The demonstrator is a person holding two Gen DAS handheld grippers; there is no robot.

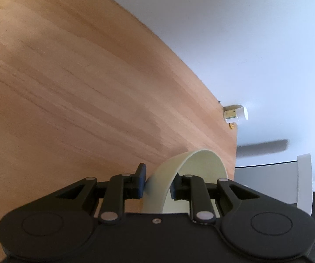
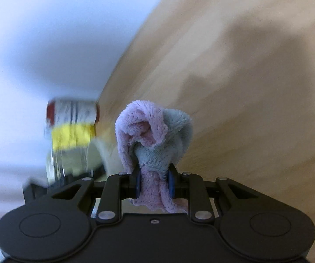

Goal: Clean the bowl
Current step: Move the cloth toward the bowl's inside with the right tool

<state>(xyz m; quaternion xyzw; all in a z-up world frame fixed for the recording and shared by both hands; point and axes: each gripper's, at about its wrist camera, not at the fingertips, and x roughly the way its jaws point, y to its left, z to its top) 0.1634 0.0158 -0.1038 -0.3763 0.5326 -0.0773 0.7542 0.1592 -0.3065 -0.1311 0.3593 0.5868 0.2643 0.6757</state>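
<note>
Left gripper [image 1: 157, 185]: clamped on the rim of the pale green bowl [image 1: 192, 164], one pad outside the wall, the other inside. Bowl tilted up, wall arching just ahead of the fingertips, over the wooden table [image 1: 80, 87]. Near the table edge, off to the right and well ahead of the pads: small white-capped bottle [image 1: 236, 114]. White wall [image 1: 245, 32] beyond.

Handling call on the bowl: thin wall, smooth, looks like plastic, so probably light and stiff with a little flex. Smooth surface likely slippery under a pad. Rim pinch is the sensible hold; a single-point grip leaves it free to pivot when pushed from inside, so wiping force should go toward the held side, not away from it.

Right gripper [image 2: 154, 184]: clenched on a fluffy pink-and-blue cloth [image 2: 155, 129], pinched at a bunched waist; bulk stands ahead of the fingertips, a short tail hangs back toward the body. Soft, compressible, light, high friction; no slip risk, but floppy, so only the bunched head gives real contact. Left of the pads, blurred: jar with red lid and yellow label [image 2: 72, 127], detail unreadable. Table to the right. Bowl not clearly visible in this view.

Judgement: wipe stage, cloth head not shown on the bowl.
</note>
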